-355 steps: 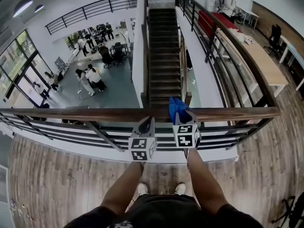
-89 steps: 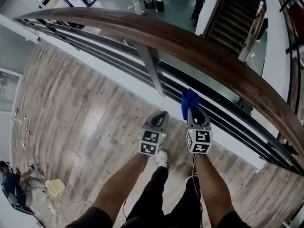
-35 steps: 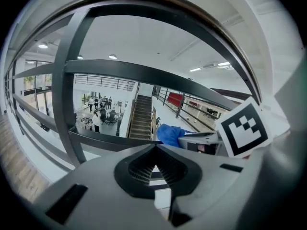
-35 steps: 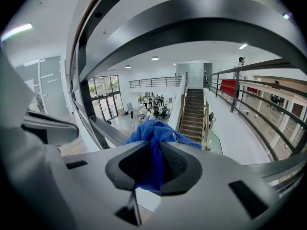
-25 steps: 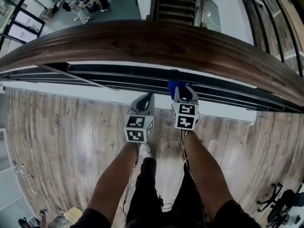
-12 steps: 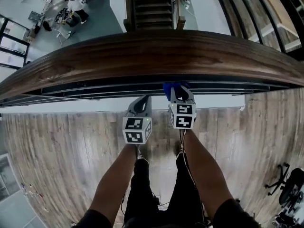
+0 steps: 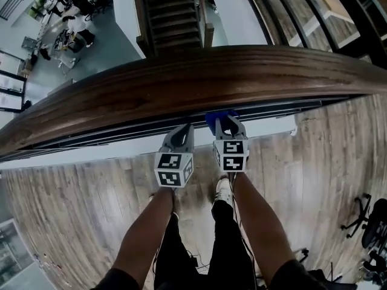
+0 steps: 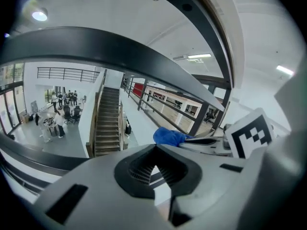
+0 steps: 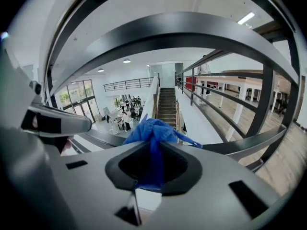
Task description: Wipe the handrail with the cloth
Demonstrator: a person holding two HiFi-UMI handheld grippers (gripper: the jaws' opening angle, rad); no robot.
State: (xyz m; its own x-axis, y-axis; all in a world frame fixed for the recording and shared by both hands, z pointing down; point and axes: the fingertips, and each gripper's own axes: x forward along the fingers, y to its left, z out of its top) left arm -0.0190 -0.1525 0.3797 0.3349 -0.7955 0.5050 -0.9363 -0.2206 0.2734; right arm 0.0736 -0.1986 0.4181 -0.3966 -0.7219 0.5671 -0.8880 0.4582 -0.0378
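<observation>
The blue cloth point(image 7: 219, 118) is held in the right gripper point(image 7: 228, 125), whose jaws are closed on it. In the right gripper view a bunch of it is seen standing up beyond the jaw tips, while a strip hangs down between the jaws. The left gripper point(image 7: 181, 135) is carried just beside the right one, at its left in the frame. Its jaws are brought together and nothing is held between them.

The wooden handrail point(image 7: 199, 77) is seen in the head view as a broad brown band across the whole frame. It runs from the lower left up to the right edge, so its long axis lies across the direction in which both grippers point. The cloth lies at the lower edge of that band, near the frame's centre. No contact with the rail's top face can be made out.

In both gripper views the dark metal bars point(image 9: 168, 32) of the railing are seen arching overhead. From this it is judged that the jaws are held lower than the wooden top rail and are aimed through the railing toward the staircase point(image 7: 172, 17) beyond.

The rail is therefore taken to lie above and just ahead of the cloth. The right gripper is the nearer one and the only one equipped for the job. For the coming move the cloth would most likely need to be lifted onto the rail's top. It would then be drawn sideways along the rail's length, left or right in the frame, rather than pushed forward.
</observation>
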